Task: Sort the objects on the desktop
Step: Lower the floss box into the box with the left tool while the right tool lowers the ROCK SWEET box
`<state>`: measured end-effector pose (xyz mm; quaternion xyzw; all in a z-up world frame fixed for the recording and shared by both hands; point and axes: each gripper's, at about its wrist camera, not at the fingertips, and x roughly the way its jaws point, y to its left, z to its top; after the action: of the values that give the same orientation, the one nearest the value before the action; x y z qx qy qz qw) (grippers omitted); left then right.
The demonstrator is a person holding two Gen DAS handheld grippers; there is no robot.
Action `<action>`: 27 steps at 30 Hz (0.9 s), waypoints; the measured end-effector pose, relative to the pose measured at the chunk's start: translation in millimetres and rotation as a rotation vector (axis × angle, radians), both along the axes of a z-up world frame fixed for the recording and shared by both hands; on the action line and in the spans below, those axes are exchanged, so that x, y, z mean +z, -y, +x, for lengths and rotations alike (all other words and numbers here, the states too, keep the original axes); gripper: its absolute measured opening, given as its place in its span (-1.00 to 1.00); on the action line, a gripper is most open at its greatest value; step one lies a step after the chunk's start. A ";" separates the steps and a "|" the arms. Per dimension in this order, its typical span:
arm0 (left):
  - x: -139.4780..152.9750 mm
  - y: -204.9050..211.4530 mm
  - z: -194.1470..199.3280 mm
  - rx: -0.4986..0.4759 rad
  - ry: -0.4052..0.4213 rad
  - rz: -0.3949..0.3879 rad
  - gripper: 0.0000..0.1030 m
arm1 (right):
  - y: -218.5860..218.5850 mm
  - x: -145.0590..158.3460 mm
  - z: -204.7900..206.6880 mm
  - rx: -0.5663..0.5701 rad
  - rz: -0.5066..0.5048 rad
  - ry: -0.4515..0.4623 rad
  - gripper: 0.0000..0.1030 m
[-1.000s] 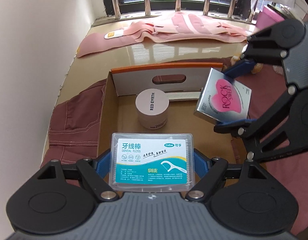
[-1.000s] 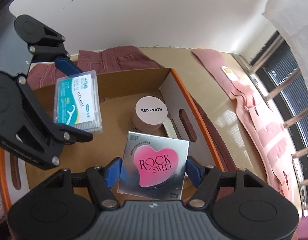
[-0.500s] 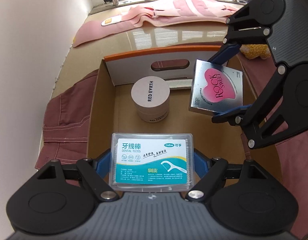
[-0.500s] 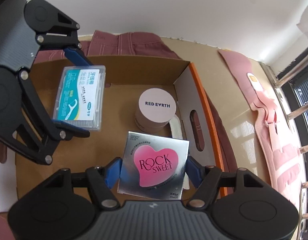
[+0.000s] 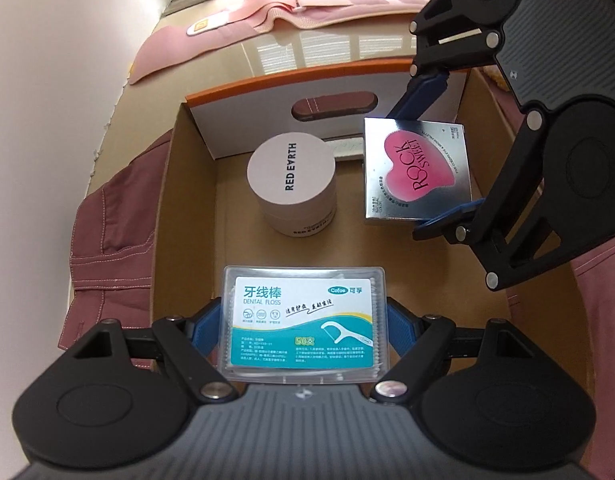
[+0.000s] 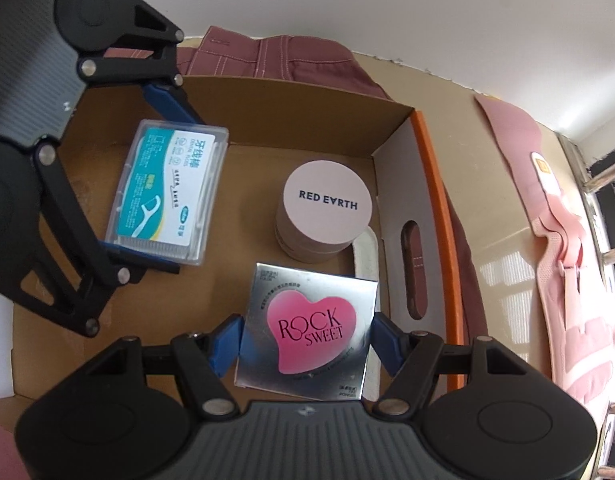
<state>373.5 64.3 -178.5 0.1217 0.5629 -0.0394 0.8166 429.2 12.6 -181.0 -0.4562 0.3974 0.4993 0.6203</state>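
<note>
My left gripper (image 5: 303, 326) is shut on a clear dental floss box (image 5: 305, 322) with a teal label, held inside the open cardboard box (image 5: 187, 208). The same floss box (image 6: 169, 192) shows in the right wrist view between the left gripper's blue pads. My right gripper (image 6: 307, 346) is shut on a silver square box (image 6: 307, 332) with a pink heart reading ROCK SWEET, also low inside the cardboard box. In the left wrist view that silver box (image 5: 417, 170) hangs at the right. A round pale jar (image 5: 291, 188) marked RED EARTH stands on the box floor between the two held items.
The cardboard box has a white end wall with a handle slot (image 5: 333, 106) and an orange rim. Dark red trousers (image 5: 107, 240) lie under and beside the box. Pink cloth (image 5: 267, 12) is spread near the barred window. A white wall (image 6: 347, 12) runs along one side.
Both grippers have come down into the cardboard box with their items still held. The right gripper rolled, so the silver box now lies flatter and closer to the jar.
</note>
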 end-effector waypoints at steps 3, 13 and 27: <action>-4.8 1.8 1.9 -0.010 -0.009 0.010 0.59 | -2.3 -4.7 1.5 0.016 -0.010 -0.005 0.32; -15.4 0.1 6.7 -0.001 -0.032 -0.004 0.58 | -8.2 -17.5 7.3 0.057 -0.041 -0.034 0.32; -19.8 -2.0 6.5 -0.004 -0.036 -0.011 0.58 | -15.4 -28.1 14.3 0.087 -0.050 -0.106 0.32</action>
<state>380.0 66.3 -198.2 0.1177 0.5769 -0.0462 0.8069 443.5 27.9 -209.1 -0.4613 0.4219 0.5393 0.5643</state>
